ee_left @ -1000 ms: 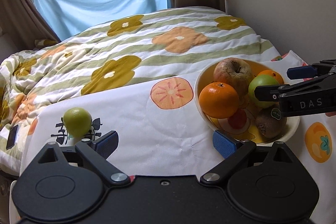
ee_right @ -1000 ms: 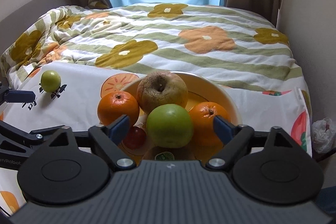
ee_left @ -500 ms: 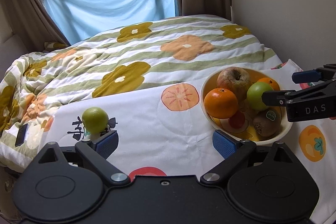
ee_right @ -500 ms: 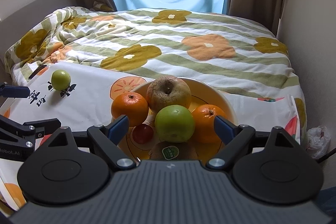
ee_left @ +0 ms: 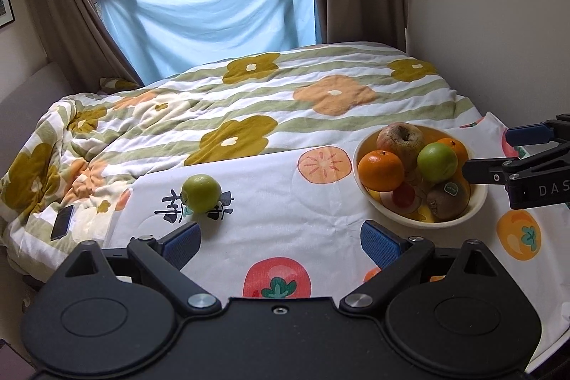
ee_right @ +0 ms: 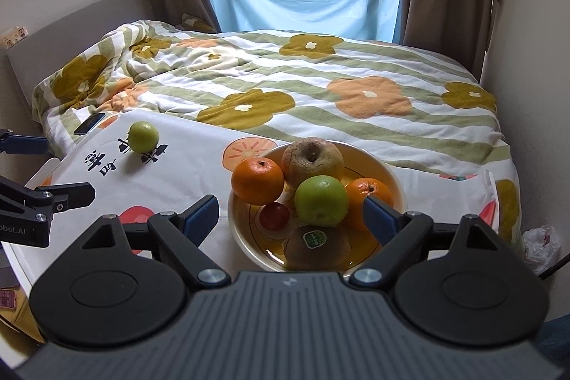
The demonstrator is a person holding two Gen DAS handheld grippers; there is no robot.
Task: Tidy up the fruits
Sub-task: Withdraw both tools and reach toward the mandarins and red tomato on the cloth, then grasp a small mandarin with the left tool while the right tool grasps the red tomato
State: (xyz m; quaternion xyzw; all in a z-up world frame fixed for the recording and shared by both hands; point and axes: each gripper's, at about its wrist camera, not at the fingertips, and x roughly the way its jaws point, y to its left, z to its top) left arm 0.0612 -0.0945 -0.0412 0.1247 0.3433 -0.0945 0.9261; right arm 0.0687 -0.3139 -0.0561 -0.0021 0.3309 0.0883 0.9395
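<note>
Both grippers are pulling back and rising, leaving the loose green apple [ee_left: 200, 193] sitting on the cloth at eleven o'clock just beyond the left gripper [ee_left: 281, 239], whose fingers are spreading empty, nearer it than the equally open right gripper [ee_right: 290, 218] hovering over the bowl [ee_right: 393, 178].

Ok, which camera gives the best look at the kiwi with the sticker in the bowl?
The right wrist view: the kiwi lies nearest the camera at the front of the bowl, its green sticker facing up. The left wrist view shows it smaller at the bowl's right side, sticker legible only as a dot.
</note>
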